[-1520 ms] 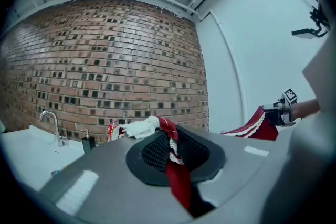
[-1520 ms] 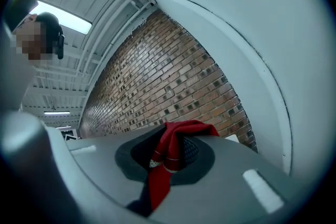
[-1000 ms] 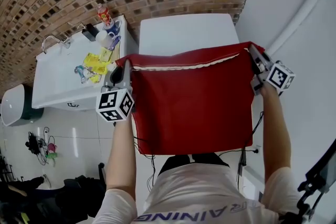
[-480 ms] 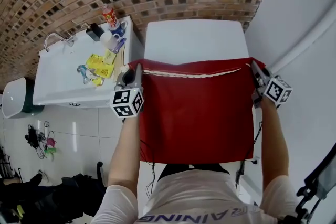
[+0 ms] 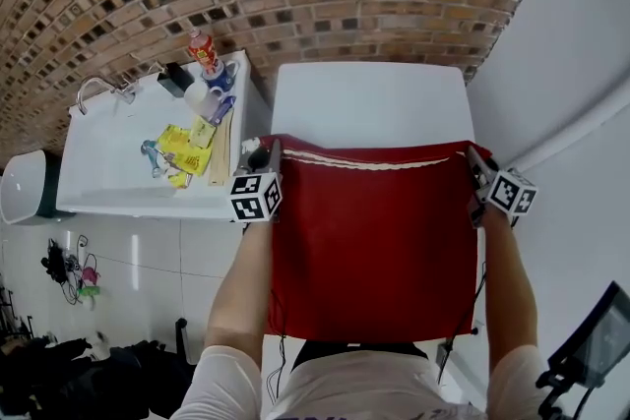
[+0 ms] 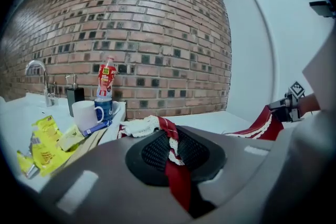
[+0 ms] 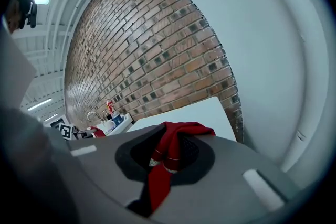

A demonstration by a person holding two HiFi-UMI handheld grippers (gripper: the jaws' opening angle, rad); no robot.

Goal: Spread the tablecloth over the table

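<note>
Tablecloth (image 5: 369,241) — in left claw (image 5: 269,149), right claw (image 5: 472,155)

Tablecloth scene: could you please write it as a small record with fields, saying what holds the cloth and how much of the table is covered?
cloth: red tablecloth with a white lace edge, stretched flat between the two grippers
left gripper: shut on the cloth's left corner
right gripper: shut on the cloth's right corner
table: white, far part bare, not yet covered
beside it: sink counter with a bottle, a white mug and yellow packets
</note>
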